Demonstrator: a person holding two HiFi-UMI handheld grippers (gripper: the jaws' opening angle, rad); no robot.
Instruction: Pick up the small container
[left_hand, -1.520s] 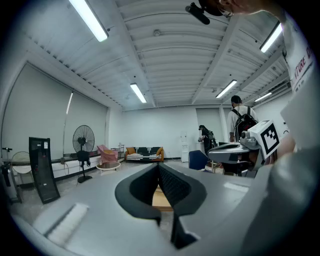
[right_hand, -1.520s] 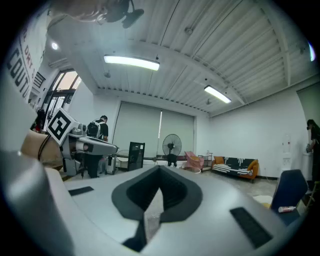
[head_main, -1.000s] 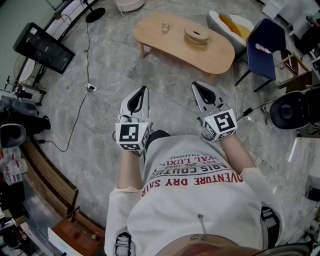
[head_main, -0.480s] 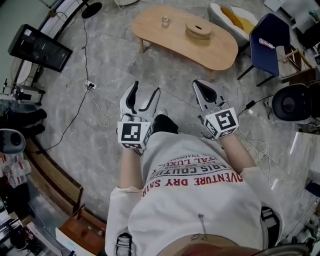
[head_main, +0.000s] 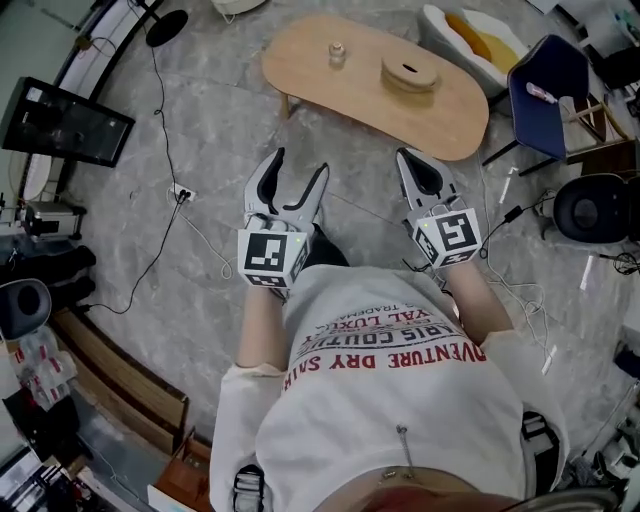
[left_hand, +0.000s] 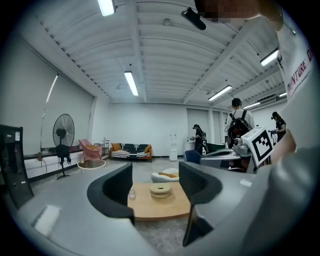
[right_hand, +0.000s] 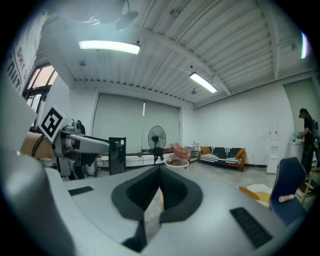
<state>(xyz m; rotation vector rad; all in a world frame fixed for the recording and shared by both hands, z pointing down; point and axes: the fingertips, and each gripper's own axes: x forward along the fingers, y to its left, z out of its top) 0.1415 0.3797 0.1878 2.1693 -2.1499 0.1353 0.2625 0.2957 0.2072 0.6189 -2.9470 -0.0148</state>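
The small container (head_main: 338, 52), a little clear jar, stands on the low wooden table (head_main: 450, 115) far ahead of both grippers. It also shows in the left gripper view as the small container (left_hand: 131, 193), on the table (left_hand: 165, 209) beside a round wooden disc (left_hand: 160, 190). My left gripper (head_main: 290, 185) is held at waist height, open, with nothing between its jaws. To its right, my right gripper (head_main: 425, 172) is shut and empty. In the right gripper view the right gripper (right_hand: 160, 187) has its jaws closed together.
A round wooden disc (head_main: 410, 73) sits on the table right of the jar. A blue chair (head_main: 550, 90) and a white cushion (head_main: 470, 35) stand at the right. A black screen (head_main: 65, 120) and floor cables (head_main: 185, 190) lie left. People (left_hand: 237, 120) stand further back.
The left gripper's jaws went from shut to open. Both grippers and the person moved forward, closer to the wooden table.
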